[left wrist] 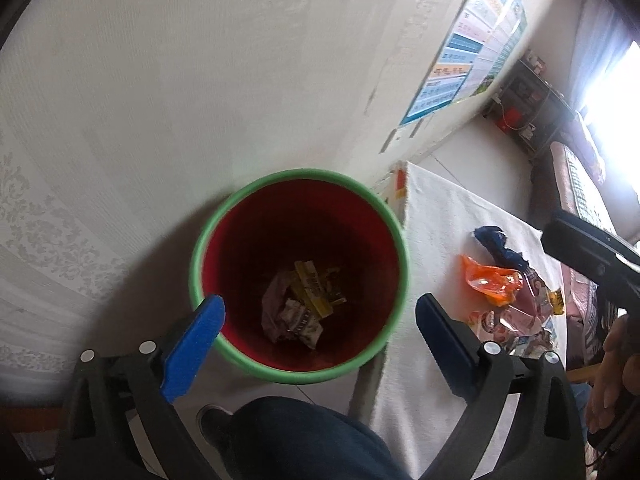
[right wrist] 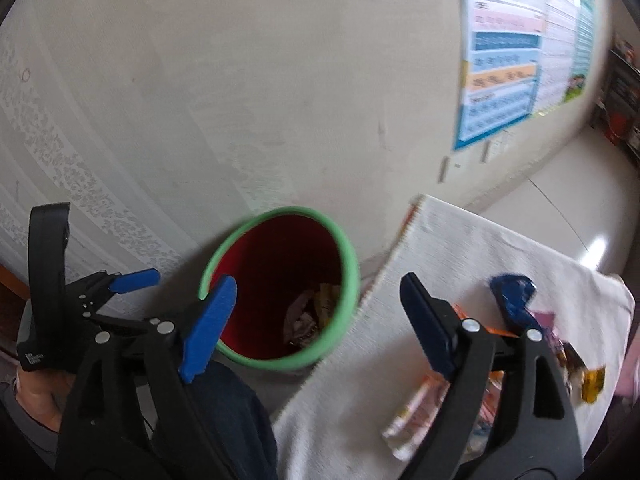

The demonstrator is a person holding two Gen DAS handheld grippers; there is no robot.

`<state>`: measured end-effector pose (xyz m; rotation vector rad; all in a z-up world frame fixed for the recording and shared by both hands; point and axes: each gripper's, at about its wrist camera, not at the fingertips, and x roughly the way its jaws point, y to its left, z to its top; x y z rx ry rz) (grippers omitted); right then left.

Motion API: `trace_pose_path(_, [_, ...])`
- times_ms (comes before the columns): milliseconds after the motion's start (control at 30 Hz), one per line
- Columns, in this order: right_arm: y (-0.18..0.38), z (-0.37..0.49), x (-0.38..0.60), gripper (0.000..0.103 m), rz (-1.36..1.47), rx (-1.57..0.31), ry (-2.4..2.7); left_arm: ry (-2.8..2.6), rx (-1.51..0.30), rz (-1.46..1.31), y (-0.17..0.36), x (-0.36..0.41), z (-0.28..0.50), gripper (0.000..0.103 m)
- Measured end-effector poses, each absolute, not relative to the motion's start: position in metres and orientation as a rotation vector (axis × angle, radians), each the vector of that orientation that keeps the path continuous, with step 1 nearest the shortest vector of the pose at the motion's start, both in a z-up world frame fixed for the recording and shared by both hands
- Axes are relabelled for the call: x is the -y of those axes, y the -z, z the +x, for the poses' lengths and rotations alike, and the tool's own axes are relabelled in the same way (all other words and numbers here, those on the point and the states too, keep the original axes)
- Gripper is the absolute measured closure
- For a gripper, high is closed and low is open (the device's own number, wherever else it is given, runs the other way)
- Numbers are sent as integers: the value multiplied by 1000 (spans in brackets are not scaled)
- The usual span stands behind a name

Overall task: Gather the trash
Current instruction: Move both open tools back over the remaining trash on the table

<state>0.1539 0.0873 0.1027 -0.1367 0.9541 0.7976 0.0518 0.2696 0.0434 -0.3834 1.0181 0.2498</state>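
Both claws spread and empty over the bin; more wrappers wait on the bench.

The left claw (left wrist: pixel 320 312) hangs spread above the red bin (left wrist: pixel 298 376) with nothing between its pads; the right claw (right wrist: pixel 318 326) gapes empty between bin and bench (right wrist: pixel 460 240). Crumpled wrappers (left wrist: pixel 302 304) already lie in the bin's bottom. On the bench sit a blue wrapper (left wrist: pixel 498 246), an orange one (left wrist: pixel 490 282) and a clear pinkish bag (left wrist: pixel 520 316); further pieces blur beyond counting. All look light, crinkly, slippery: pinch a bunched fold.

Crumpled wrappers (left wrist: pixel 298 308) in red bin (left wrist: pixel 360 220); more wrappers (left wrist: pixel 508 304) on table.
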Motion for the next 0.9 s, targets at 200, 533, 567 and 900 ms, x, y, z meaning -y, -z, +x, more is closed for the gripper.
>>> trace_pose_path(200, [-100,154,-21,20,-90,-962,-698,-191,-1025,-346,-46,-227,66,10])
trace_pose_path(533, [-79,158,105,20,1,-994,-493,-72,-1057,-279,-40,-144,95,10])
trace_pose_path(567, [-76,159,119,20,13,-1000,-471,-60,-1060,-270,-40,-137,99,10])
trace_pose_path(900, [-72,172,189,20,63,-995,-366,11,-1115,-205,-26,-77,123,10])
